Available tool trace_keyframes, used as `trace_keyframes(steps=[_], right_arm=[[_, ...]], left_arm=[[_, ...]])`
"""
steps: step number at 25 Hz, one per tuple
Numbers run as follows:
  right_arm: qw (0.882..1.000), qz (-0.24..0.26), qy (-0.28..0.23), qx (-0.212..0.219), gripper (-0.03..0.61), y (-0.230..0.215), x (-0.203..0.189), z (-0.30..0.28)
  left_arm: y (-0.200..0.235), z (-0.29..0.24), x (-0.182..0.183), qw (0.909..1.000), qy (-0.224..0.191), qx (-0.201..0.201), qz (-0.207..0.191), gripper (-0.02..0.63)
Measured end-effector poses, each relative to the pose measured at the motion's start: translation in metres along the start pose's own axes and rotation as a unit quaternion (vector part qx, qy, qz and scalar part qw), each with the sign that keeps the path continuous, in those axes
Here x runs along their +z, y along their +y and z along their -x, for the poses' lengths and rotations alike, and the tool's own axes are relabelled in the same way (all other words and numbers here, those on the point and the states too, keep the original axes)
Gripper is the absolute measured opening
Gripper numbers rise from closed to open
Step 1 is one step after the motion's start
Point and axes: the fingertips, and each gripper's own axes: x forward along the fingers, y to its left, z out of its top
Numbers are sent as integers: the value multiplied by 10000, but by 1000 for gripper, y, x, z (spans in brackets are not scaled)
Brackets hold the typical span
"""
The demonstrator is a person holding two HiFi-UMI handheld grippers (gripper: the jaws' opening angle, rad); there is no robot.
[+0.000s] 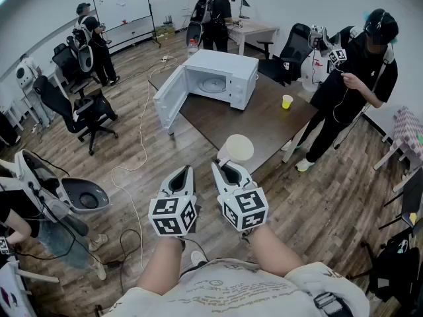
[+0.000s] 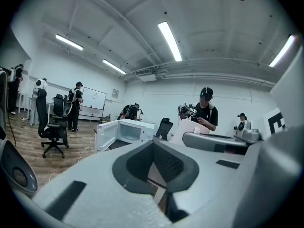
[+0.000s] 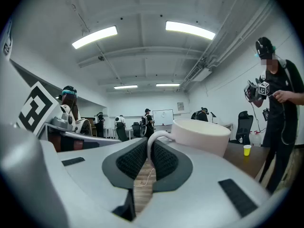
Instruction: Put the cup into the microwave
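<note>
A white cup [image 1: 238, 147] hangs in the air just short of the brown table's [image 1: 264, 121] near edge. My right gripper [image 1: 225, 168] is shut on the cup's handle, and its body [image 3: 202, 137] juts out to the right beyond the pads in the right gripper view. The white microwave [image 1: 221, 76] stands at the far end of the table, its door [image 1: 168, 99] swung wide open to the left and the turntable inside showing. To the left of the right gripper, my left gripper [image 1: 182, 176] is shut with nothing in it. The left gripper view shows the microwave [image 2: 126, 132] ahead.
A small yellow cup [image 1: 287, 102] stands on the table's right side. One person in black [image 1: 357, 78] stands close to the table's right corner, and others work further back. Office chairs [image 1: 86, 114] and a white cable [image 1: 135, 164] occupy the wooden floor on the left.
</note>
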Motion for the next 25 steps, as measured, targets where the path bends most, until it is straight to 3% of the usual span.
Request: trace_keyframes(steps=[13, 25], right_arm=[[9998, 214, 26, 31, 35, 22, -6, -40], [9997, 128, -120, -195, 35, 41, -11, -86]], left_arm=[[39, -7, 2, 10000, 56, -37, -51, 14], [89, -22, 2, 9987, 128, -484, -104, 14]])
